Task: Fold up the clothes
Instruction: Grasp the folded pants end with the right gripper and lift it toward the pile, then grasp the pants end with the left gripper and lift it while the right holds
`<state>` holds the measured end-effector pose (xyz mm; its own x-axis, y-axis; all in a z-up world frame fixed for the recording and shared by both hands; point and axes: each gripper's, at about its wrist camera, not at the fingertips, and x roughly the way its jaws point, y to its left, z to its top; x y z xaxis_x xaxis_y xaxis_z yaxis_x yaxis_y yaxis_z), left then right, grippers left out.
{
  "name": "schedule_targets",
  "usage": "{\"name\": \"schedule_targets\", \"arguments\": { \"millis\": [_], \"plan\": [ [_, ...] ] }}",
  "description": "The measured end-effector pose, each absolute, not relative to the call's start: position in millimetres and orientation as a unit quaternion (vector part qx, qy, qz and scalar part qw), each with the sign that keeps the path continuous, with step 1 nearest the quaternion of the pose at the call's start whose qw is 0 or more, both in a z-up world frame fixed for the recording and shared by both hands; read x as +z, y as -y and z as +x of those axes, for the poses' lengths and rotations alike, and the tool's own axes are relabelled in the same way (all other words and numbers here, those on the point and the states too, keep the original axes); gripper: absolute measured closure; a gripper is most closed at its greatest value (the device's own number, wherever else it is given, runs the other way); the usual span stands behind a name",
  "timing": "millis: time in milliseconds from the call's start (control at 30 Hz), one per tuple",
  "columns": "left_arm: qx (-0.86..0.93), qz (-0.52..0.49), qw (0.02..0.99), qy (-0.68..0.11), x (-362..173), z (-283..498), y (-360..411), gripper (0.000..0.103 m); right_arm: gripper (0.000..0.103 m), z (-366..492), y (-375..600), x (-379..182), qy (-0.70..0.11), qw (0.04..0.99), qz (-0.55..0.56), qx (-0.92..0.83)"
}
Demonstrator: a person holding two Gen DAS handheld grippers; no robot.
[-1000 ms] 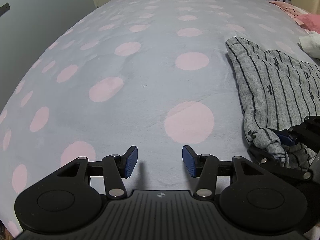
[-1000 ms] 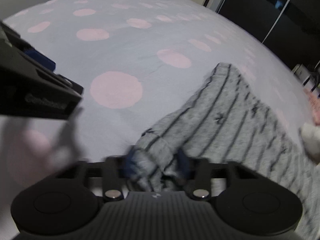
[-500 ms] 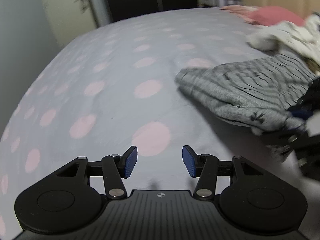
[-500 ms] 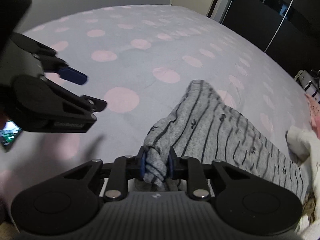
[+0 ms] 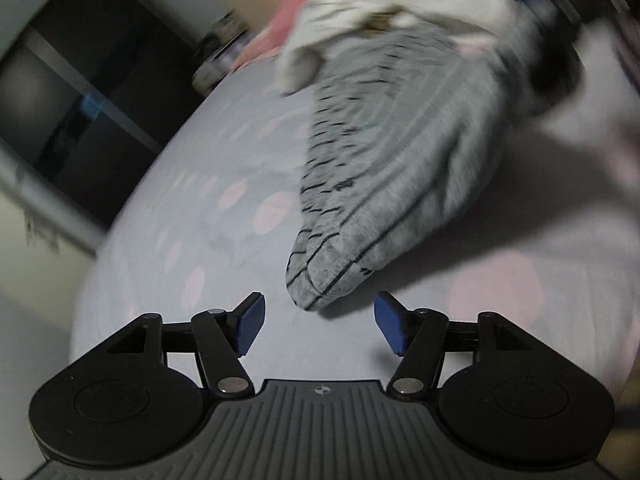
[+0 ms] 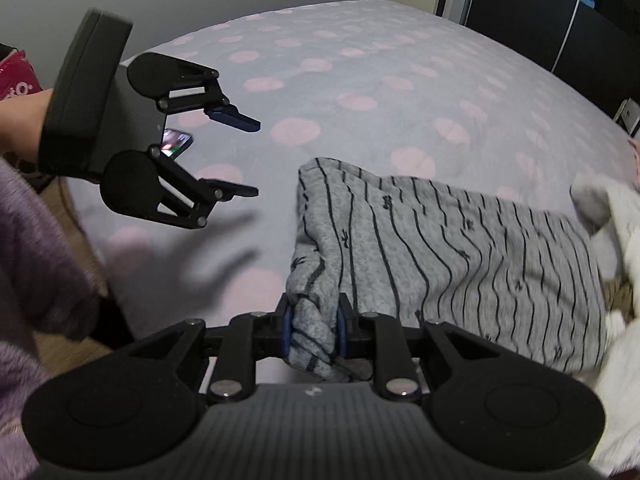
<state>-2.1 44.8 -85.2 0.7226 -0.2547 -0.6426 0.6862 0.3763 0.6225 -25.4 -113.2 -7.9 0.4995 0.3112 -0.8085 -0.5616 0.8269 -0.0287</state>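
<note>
Bed: grey cover with pink dots; it carries all the clothing and fills most of both views.
Room: pale wall behind the bed in the right wrist view; dark glossy wardrobe doors along the far side of the bed.
Striped garment: grey knit with thin dark stripes, lying on the bed. In the right wrist view its long axis runs from the near edge of the bed, where a bunched corner is gripped, away toward the white clothing. In the left wrist view it is blurred, and a narrow folded end points down at the left claw.
White clothing: a fluffy heap on the bed, touching the far end of the striped garment.
Pink item: on the bed beyond the white clothing, too blurred to identify.
Right claw: fingers pressed in on a bunched corner of the striped garment, pinching it at the near edge of the bed.
Left claw: fingers spread wide, nothing between them, held above the bed just short of the striped garment's narrow end; from the right wrist view it hangs beside the garment, apart from it.
</note>
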Motion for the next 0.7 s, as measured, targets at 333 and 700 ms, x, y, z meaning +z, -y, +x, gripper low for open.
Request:
{"name": "schedule_targets", "arguments": {
  "millis": [333,700],
  "plan": [
    [-0.315,0.596,0.717,-0.179,-132.8,-5.7,2.0,0.043,0.080,-45.2,154.2,-19.7,-0.434,0.857,-0.095,0.260],
    [-0.311,0.577,0.724,-0.217,-130.4,32.1,19.1,0.087,0.080,-47.8,167.0,-19.6,-0.423,0.863,-0.082,0.263]
  ]
}}
